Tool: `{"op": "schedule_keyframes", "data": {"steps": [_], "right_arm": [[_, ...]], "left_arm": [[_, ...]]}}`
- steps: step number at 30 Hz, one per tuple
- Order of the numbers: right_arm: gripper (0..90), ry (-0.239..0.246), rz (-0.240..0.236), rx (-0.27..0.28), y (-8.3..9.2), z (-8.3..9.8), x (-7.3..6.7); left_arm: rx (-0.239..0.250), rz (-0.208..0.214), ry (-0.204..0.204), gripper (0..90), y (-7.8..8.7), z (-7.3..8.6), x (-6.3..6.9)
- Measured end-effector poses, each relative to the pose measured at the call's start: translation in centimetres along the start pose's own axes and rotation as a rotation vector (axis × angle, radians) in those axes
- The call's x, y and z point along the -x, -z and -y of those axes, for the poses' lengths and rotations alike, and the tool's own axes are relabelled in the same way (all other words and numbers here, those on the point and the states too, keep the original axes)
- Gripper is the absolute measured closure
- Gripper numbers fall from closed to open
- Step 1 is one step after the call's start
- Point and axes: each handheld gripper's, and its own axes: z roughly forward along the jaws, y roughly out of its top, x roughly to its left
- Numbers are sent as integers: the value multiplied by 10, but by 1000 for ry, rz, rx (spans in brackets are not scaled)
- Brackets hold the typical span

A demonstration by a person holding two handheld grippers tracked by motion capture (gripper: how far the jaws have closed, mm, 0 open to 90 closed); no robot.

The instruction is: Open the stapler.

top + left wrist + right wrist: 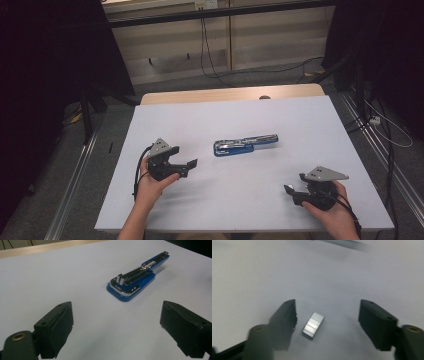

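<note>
Black pads on your right gripper (pixel 327 315) are spread wide, and one small silver block of staples (pixel 313 324) lies flat on the white surface between them, nearer one jaw and touching neither, its long axis running away from the camera and slightly slanted. Your left gripper (pixel 116 326) is spread just as wide around bare surface, with one blue stapler (pixel 137 279) lying well ahead of its jaws, opened out so the metal track faces up. From above, the stapler (pixel 245 144) sits near the middle of the table (pixel 320 130), its long axis roughly parallel to the far edge, rounded end toward your left gripper (pixel 186 166). Your right gripper (pixel 295 191) hovers near the near right corner.
</note>
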Motion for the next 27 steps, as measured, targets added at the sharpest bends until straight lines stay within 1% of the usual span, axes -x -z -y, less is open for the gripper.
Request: {"op": "schedule_keyframes", "data": {"steps": [1,2,4,6,8,10,12,13,15,17,20,21,22,24,26,27], "right_arm": [[392,5,-8,-7,1,0,-1],[392,5,-8,-7,1,0,-1],[457,7,-21,-9,1,1,-2],[465,6,-19,-6,2,1,-2],[524,16,-27,-13,2,0,-3],[550,14,-38,-20,2,0,-4],[602,32,-44,-33,1,1,-5],[612,37,-49,-39,1,1,-6],[677,44,-55,-52,2,2,-7],[679,47,-55,-57,2,2,-7],[716,48,-56,-61,2,2,-8],[786,45,-59,-62,2,2,-8],[792,50,-71,-58,2,2,-8],[792,42,-86,-50,0,1,-6],[789,41,-83,-42,-3,-1,-2],[787,33,-88,-41,-5,-1,-1]], "left_arm": [[-1,-3,-1,117,0,0,0],[1,-6,-4,117,1,0,0],[-2,-6,-5,117,2,1,0],[-5,-10,-9,114,3,1,0],[-11,-12,-16,114,3,1,0],[-13,-10,-19,114,3,1,1],[-12,-10,-18,114,3,1,1],[-8,-10,-16,114,3,2,1],[-12,-8,-26,114,4,2,2],[-16,-11,-29,114,5,3,1],[-16,-14,-27,114,6,3,1],[-13,-13,-26,114,6,3,1],[-10,-13,-26,114,7,3,1],[-6,-13,-31,115,7,3,1],[-4,-11,-25,115,6,3,0],[-6,-11,-24,115,6,3,0]]}}
